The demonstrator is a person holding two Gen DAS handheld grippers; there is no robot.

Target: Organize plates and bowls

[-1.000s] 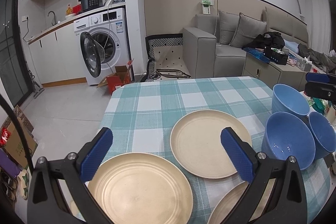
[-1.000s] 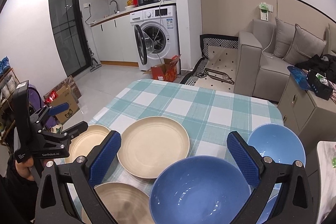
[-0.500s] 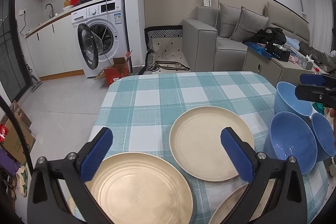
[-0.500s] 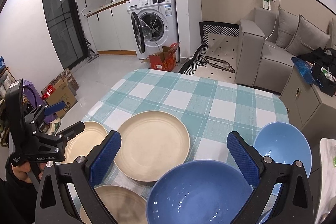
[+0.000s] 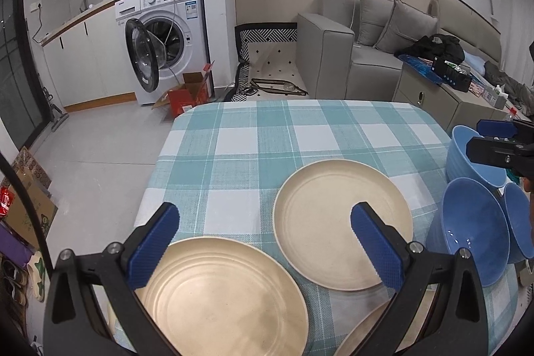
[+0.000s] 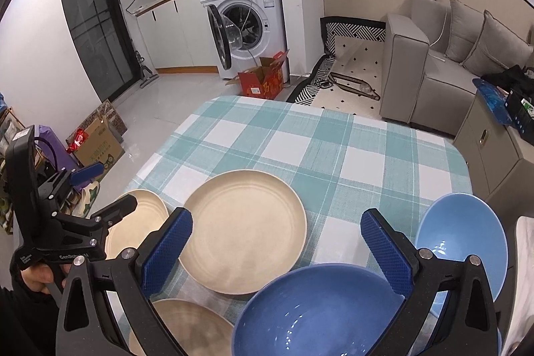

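Three beige plates lie on the checked tablecloth: a near-left plate point(image 5: 220, 296) point(image 6: 133, 222), a middle plate point(image 5: 337, 219) point(image 6: 243, 229) and a near plate point(image 6: 187, 329) partly hidden by my fingers. Three blue bowls sit at the right: a big near bowl point(image 6: 317, 312) point(image 5: 474, 232), a far bowl point(image 6: 464, 239) point(image 5: 467, 152) and a third bowl point(image 5: 517, 222) at the edge. My left gripper point(image 5: 263, 242) is open and empty above the near-left plate. My right gripper point(image 6: 277, 249) is open and empty above the big near bowl.
The table point(image 5: 300, 135) has a teal and white checked cloth, bare at its far half. Beyond it stand a washing machine point(image 5: 163, 32) with its door open, a red cardboard box point(image 5: 190, 92), a grey sofa point(image 5: 367, 55) and a cabinet point(image 5: 444, 99).
Both grippers have lifted and tilted down a little, so the table sits lower in both views. Plates and bowls have not moved. Both grippers stay open.
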